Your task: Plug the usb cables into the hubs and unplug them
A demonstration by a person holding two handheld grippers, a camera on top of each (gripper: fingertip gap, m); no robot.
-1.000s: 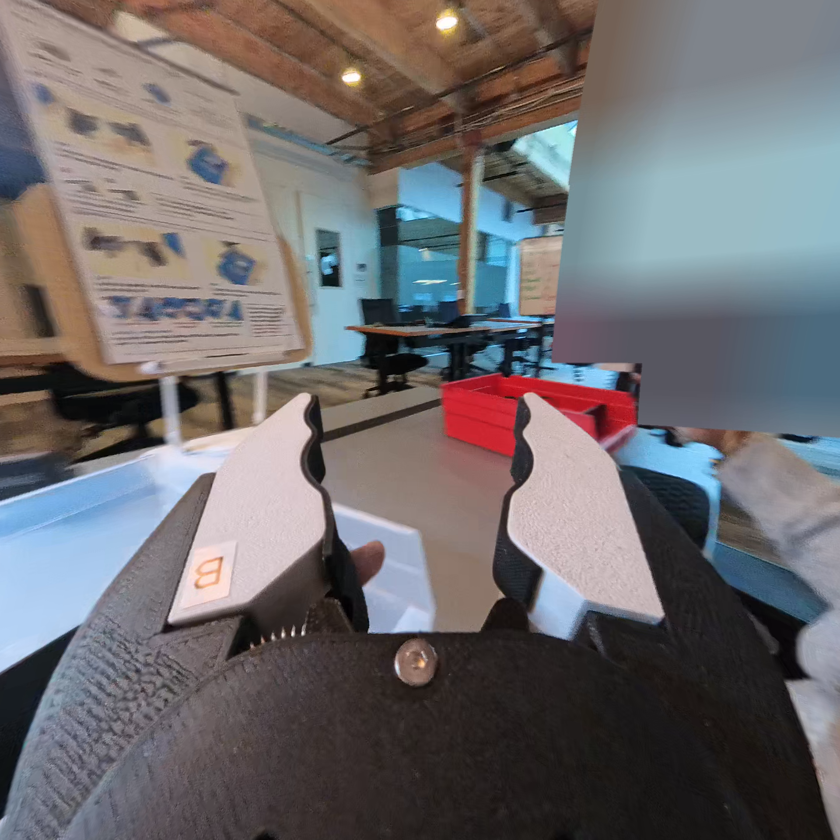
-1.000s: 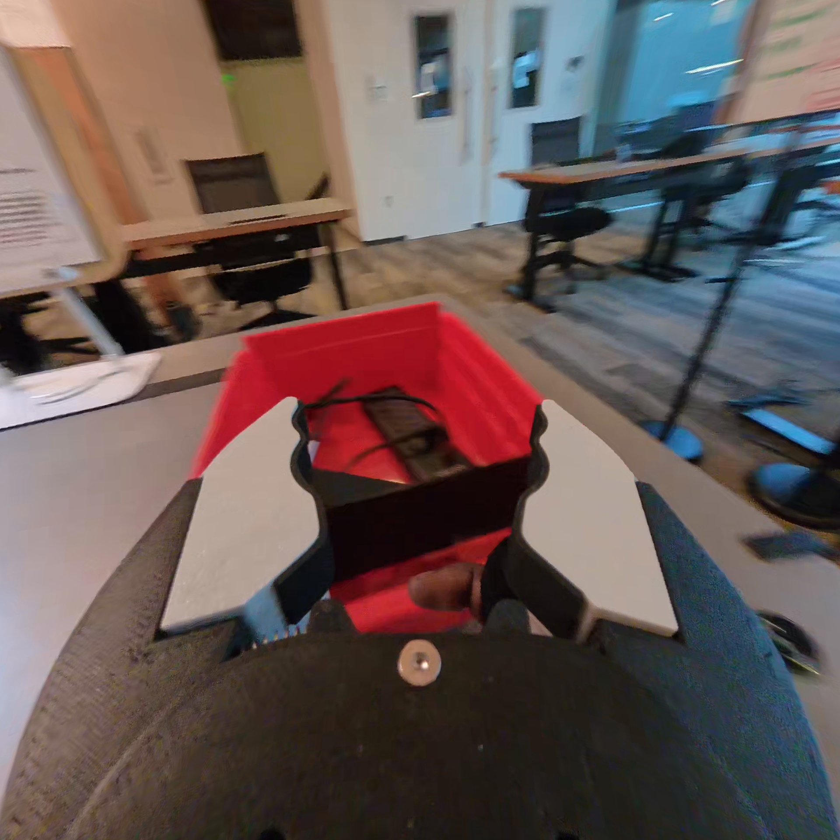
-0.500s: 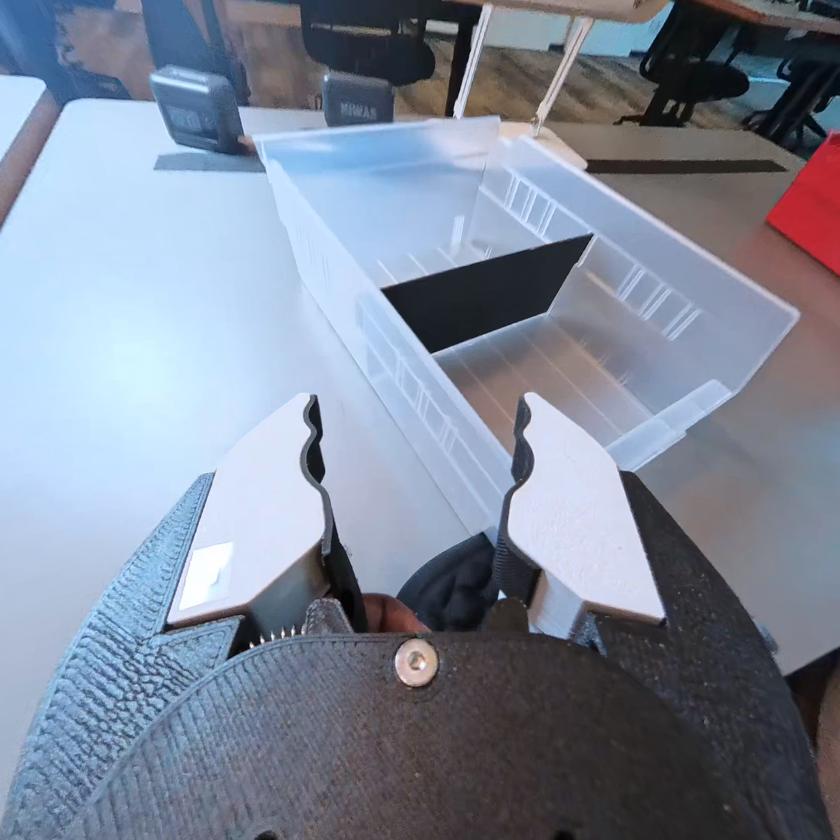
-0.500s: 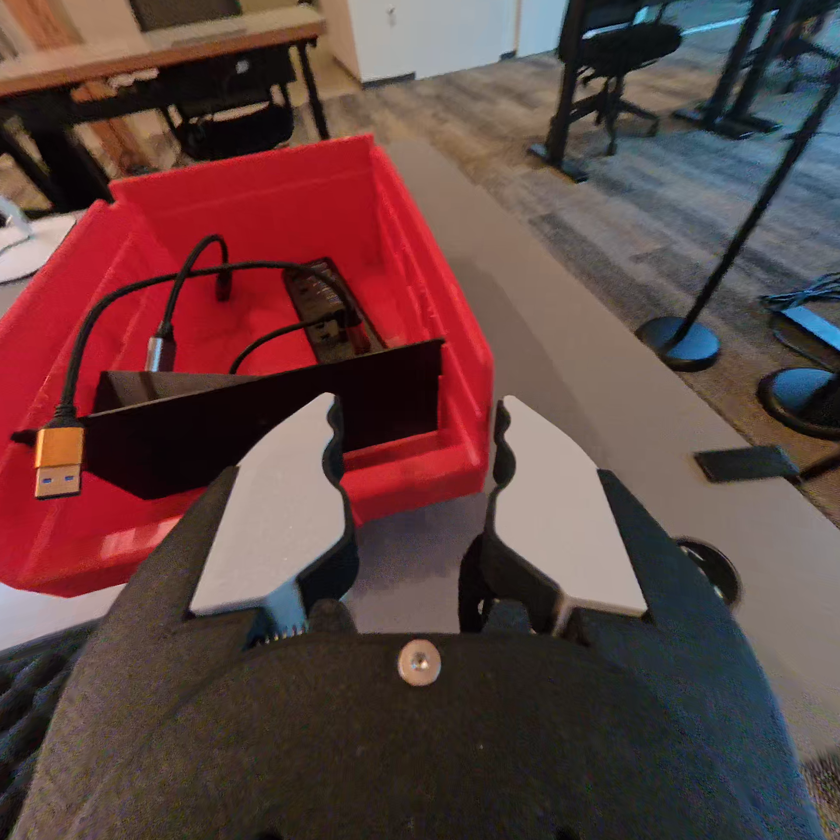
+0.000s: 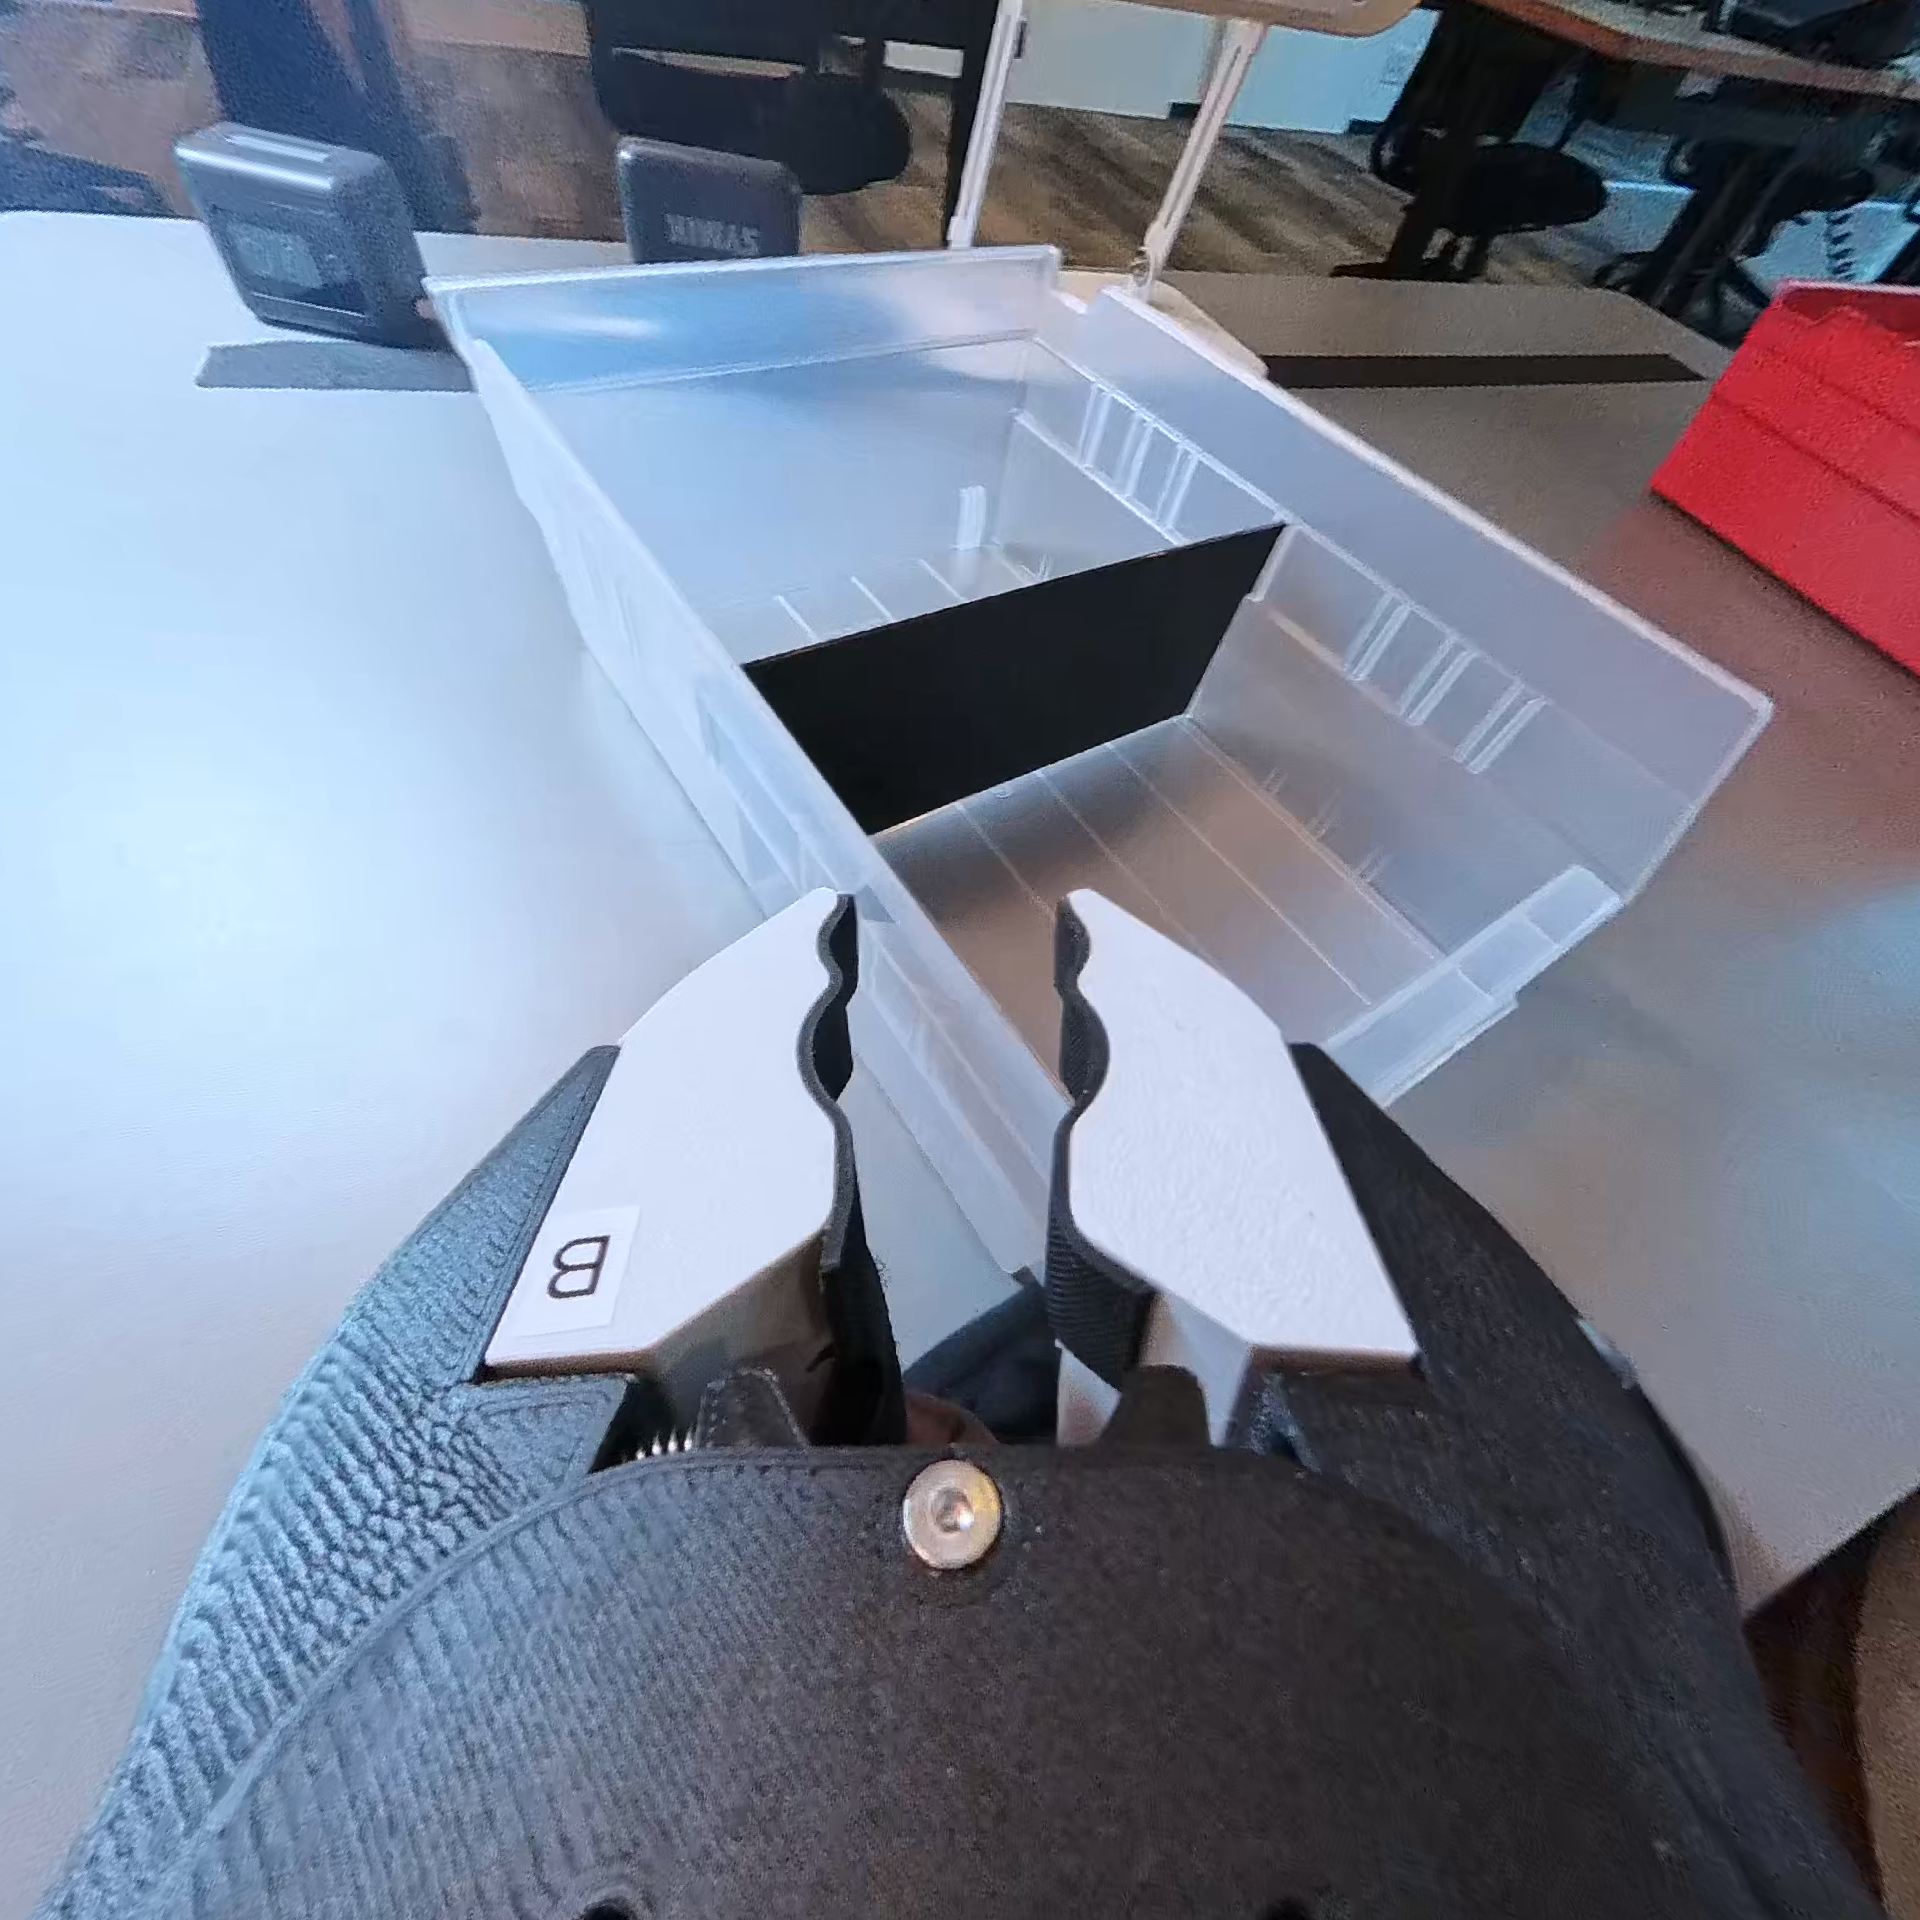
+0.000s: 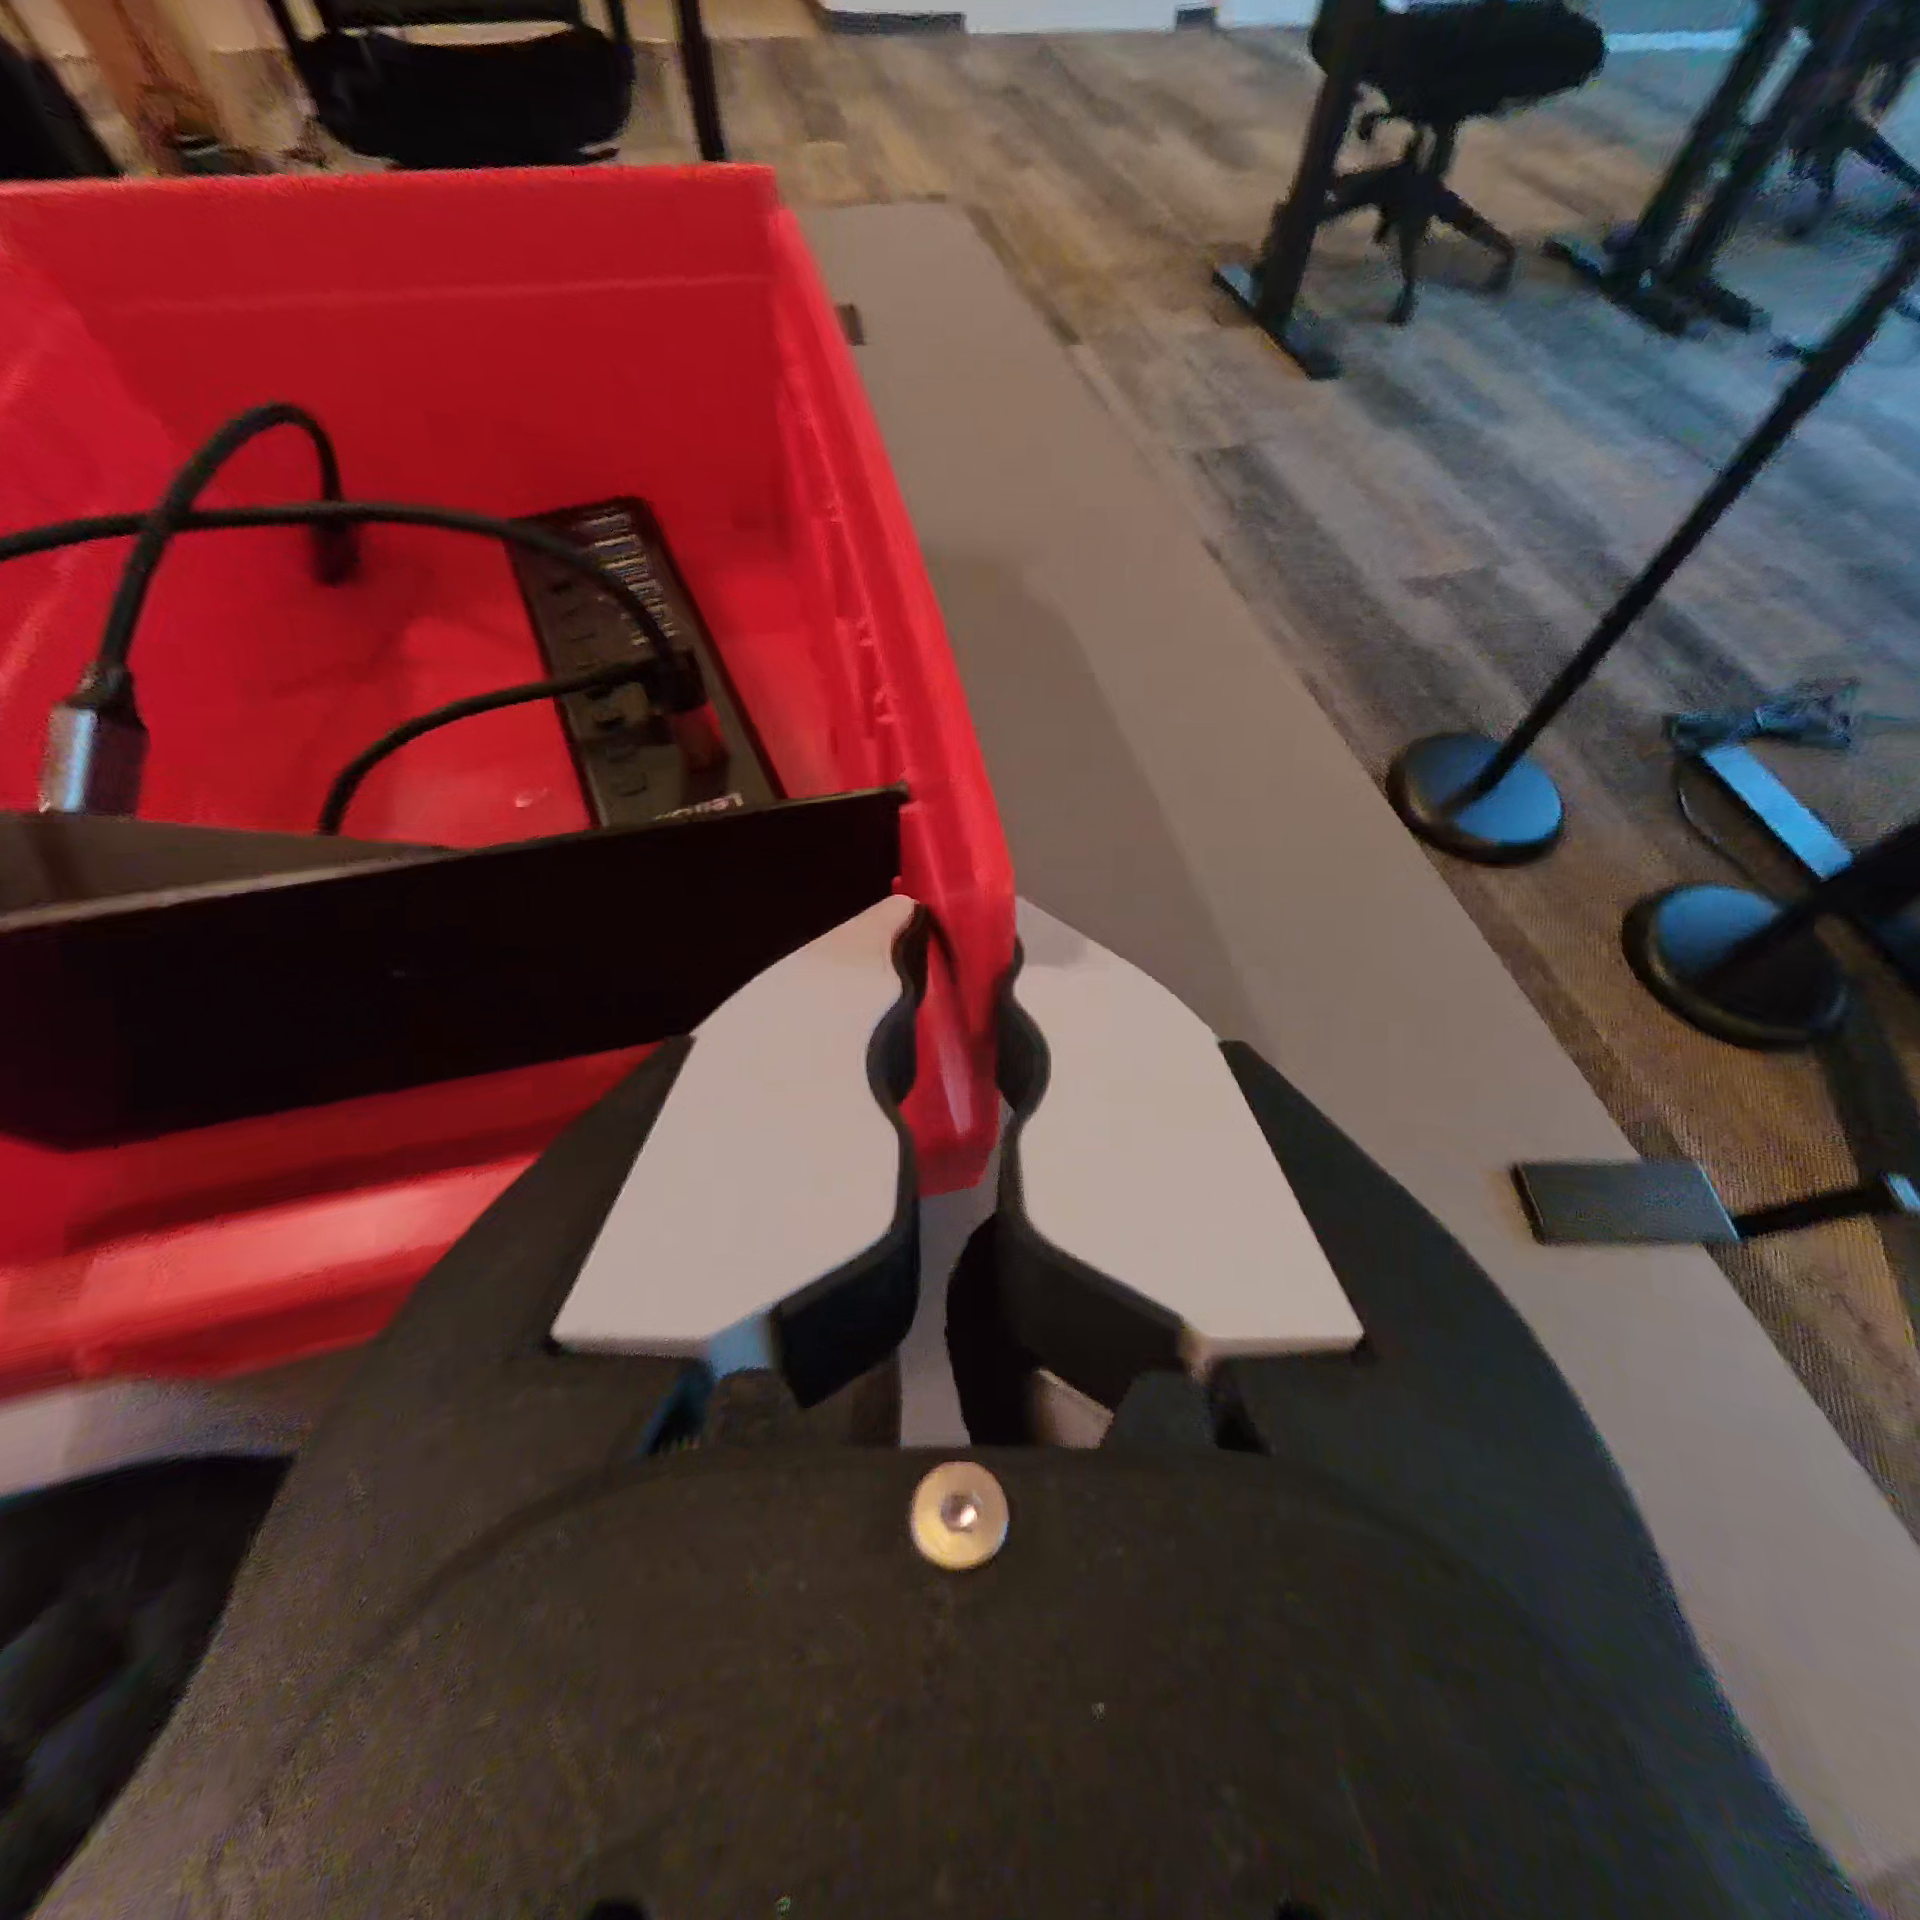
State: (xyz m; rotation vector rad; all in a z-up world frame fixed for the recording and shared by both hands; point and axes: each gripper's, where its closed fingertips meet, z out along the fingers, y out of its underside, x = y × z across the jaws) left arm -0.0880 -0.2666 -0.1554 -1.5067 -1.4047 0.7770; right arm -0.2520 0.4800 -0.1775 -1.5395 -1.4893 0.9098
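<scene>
- Left gripper [image 5: 954, 1013]: fingers set a moderate gap apart, straddling the near long wall of the clear bin [image 5: 1382, 665]; the wall runs between the pads without visible contact on either side
- Right gripper [image 6: 958, 1023]: fingers drawn close together on the right side wall of the red bin [image 6: 436, 343], near its front corner; the red rim sits pinched between the black pads
- Clear bin, left wrist view: translucent, standing on the grey table [image 5: 260, 727], split by an upright black divider [image 5: 997, 696] into a near and a far compartment; both compartments show only bare plastic
- Red bin, right wrist view: crossed by its own black divider [image 6: 416, 935]; behind that divider lies the black hub [image 6: 644, 665], lengthwise along the right wall
- Cables: one black cable [image 6: 436, 727] reaches the hub's ports, another arcs over the far compartment, and a loose plug with a grey metal shell [image 6: 88, 743] lies at the left edge
- Far table edge, left wrist view: two small dark devices [image 5: 296, 234], with the red bin's side visible at the right
- Background: wooden floor, office chairs and black stand bases [image 6: 1475, 795]
</scene>
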